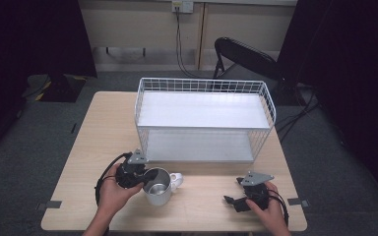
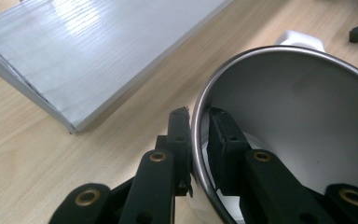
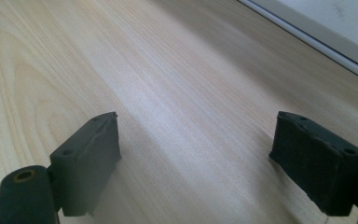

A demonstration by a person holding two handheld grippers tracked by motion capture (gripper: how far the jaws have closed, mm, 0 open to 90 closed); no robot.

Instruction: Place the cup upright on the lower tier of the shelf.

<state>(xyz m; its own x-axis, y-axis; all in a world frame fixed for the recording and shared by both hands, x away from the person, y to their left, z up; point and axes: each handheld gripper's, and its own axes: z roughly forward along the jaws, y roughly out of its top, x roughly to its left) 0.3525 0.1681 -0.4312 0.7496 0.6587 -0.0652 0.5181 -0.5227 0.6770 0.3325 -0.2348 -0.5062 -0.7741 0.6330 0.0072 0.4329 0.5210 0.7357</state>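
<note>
The metal mug (image 1: 157, 187) stands on the tabletop (image 1: 78, 147) in front of the white wire shelf (image 1: 204, 118). The left gripper (image 2: 199, 135) has its jaws pinched on the mug's rim, one inside the wall, one outside. The right gripper (image 3: 196, 163), well apart from the mug, holds its jaws wide with nothing between them.

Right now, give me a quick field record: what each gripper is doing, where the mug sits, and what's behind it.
left gripper: shut on the mug's rim, one jaw inside, one outside
right gripper: open, nothing between its jaws, over bare table
mug: metal, upright on the table, white handle away from the left gripper
wire rack: white, two shelves, behind the mug
</note>
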